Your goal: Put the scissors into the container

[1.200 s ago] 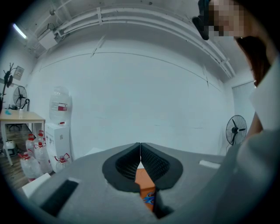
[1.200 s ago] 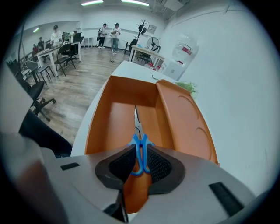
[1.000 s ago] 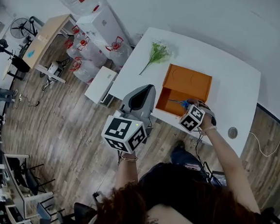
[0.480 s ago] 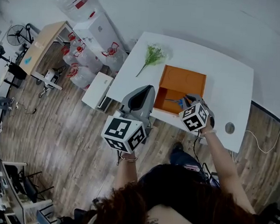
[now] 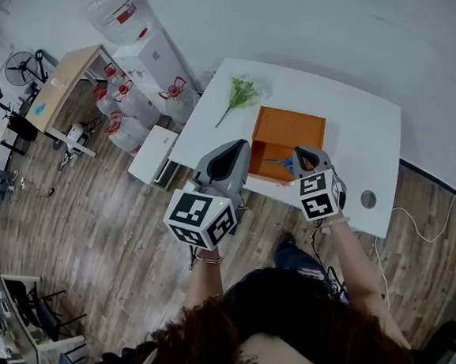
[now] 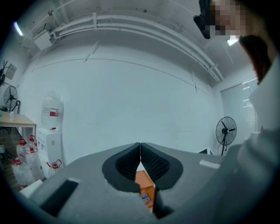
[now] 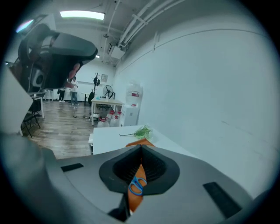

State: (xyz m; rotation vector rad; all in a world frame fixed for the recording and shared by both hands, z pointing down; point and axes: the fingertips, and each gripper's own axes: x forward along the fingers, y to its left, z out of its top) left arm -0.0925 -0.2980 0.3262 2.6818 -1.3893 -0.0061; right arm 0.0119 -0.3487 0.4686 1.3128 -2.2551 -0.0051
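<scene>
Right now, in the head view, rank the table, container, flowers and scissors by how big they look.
1. table, clearly largest
2. container
3. flowers, long but thin
4. scissors, smallest, lying in the container

All sit at tabletop level, so nearness barely skews this.

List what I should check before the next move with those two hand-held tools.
1. Blue-handled scissors lying inside the orange open box: ok.
2. Right gripper holds nothing, jaws together: ok.
3. Left gripper holds nothing, jaws together: ok.
4. Right gripper clear of the box's near edge: cannot tell.
5. Green plant sprig apart from the box on the white table: ok.
</scene>
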